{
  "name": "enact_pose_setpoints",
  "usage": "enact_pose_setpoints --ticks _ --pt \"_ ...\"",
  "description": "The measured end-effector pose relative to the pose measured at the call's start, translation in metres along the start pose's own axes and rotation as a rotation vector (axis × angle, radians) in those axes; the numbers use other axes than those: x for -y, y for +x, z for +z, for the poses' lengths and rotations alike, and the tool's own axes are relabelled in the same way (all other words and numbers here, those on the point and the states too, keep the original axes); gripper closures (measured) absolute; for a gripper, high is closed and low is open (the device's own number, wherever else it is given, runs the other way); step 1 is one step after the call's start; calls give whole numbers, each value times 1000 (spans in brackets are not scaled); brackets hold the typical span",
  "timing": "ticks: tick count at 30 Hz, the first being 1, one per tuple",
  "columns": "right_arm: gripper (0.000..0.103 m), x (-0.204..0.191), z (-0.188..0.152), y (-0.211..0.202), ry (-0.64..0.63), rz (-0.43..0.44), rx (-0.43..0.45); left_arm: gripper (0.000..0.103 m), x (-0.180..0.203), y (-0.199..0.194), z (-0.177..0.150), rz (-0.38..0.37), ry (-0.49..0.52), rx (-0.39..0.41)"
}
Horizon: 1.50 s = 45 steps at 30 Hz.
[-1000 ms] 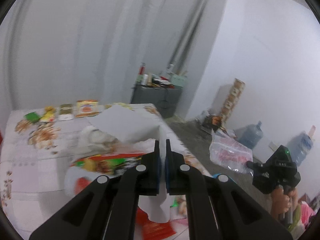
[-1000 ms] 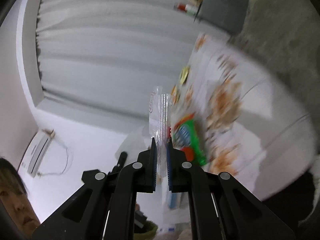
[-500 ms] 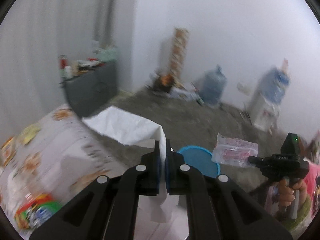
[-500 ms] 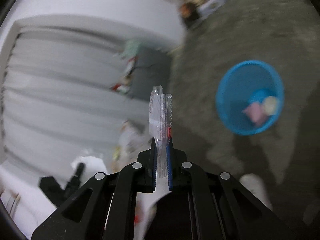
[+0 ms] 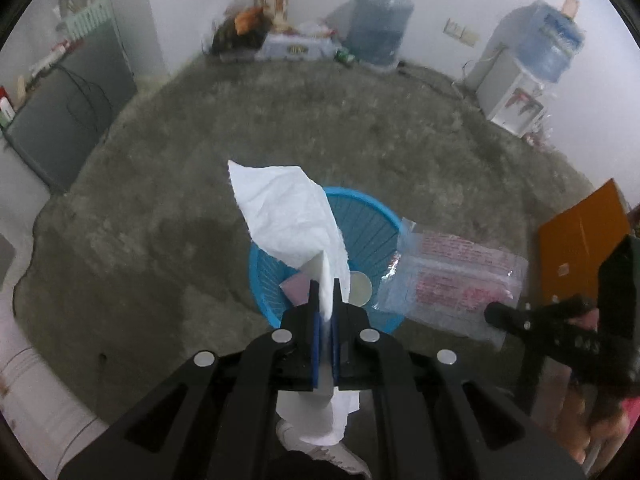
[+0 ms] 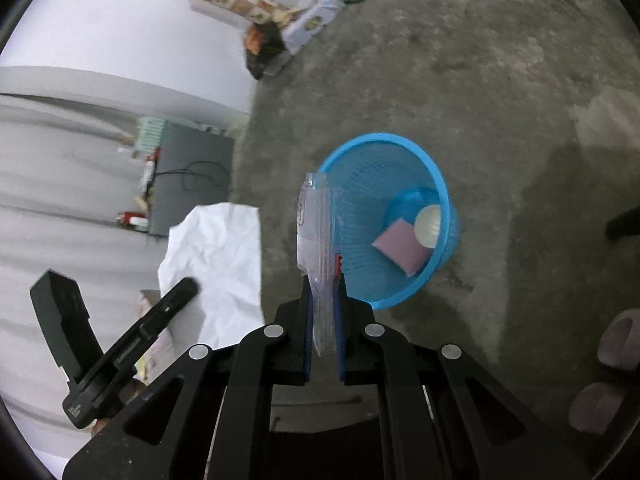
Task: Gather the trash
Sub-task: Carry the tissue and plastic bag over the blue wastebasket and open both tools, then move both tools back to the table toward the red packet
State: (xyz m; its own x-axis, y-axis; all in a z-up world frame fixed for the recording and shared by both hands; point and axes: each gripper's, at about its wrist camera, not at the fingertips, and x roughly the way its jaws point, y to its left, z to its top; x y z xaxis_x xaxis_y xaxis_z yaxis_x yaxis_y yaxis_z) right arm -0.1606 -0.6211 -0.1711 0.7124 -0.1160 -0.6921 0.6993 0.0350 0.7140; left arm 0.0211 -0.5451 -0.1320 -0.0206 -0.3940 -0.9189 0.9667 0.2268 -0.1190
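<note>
My left gripper (image 5: 325, 296) is shut on a white paper tissue (image 5: 288, 216) and holds it above a blue mesh basket (image 5: 368, 216) on the floor. My right gripper (image 6: 323, 284) is shut on a clear plastic wrapper (image 6: 316, 224) with red print, edge-on here and flat in the left wrist view (image 5: 452, 276). The basket (image 6: 400, 148) holds a pink pad (image 6: 404, 250) and a pale round lid (image 6: 428, 226). The tissue also shows in the right wrist view (image 6: 220, 260), left of the wrapper, with the left gripper's body (image 6: 120, 352) beneath it.
Bare grey concrete floor (image 5: 280, 120) surrounds the basket. A grey cabinet (image 5: 64, 112) stands at the left, water jugs (image 5: 380, 20) and a dispenser (image 5: 516, 100) along the far wall. An orange cardboard box (image 5: 580, 236) is at the right. Pink slippers (image 6: 616, 340) lie at the right.
Both grippers have swung from the table with its wrappers down and over to the blue basket on the floor, each still holding its piece of trash.
</note>
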Motion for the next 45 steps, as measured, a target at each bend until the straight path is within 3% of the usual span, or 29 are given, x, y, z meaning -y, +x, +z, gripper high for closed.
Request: enact_pose_setpoints --ticks 4,6,7,8,9,14,19,25,29,33,36,40,45 --pt "90 3 16 22 18 -36 -1 95 -1 40 15 -20 -30 -41" --pt "84 6 26 36 26 -55 -2 78 -1 49 21 -20 -36 -47" --pt "81 9 30 44 34 -62 -8 58 -2 54 24 -19 -42 -43" --pt "73 12 33 50 46 -61 -14 46 -3 57 26 -6 -51 -37" --pt "65 16 36 55 60 -55 -24 44 -1 58 27 3 -58 -29" --pt "63 33 42 66 96 -91 -68 38 -3 48 31 -12 -90 -7" --pt "59 27 30 37 76 -47 -34 33 -7 18 31 -22 -105 44" --pt "55 0 9 1 11 9 7 28 -22 -50 20 -68 -145 120" --pt "42 -34 -11 -25 -105 24 7 21 -35 -118 -9 -114 -138 171" --pt "36 -72 -33 -51 -242 65 -3 11 -49 -193 -54 -78 -87 273" --pt "33 -98 -47 -65 -327 114 -19 7 -66 -247 -98 -49 -113 369" --pt "32 -136 -76 -75 -459 188 -78 6 -96 -301 -161 9 -222 468" --pt "31 -170 -119 -76 -603 262 -159 6 -136 -358 -252 145 -423 575"
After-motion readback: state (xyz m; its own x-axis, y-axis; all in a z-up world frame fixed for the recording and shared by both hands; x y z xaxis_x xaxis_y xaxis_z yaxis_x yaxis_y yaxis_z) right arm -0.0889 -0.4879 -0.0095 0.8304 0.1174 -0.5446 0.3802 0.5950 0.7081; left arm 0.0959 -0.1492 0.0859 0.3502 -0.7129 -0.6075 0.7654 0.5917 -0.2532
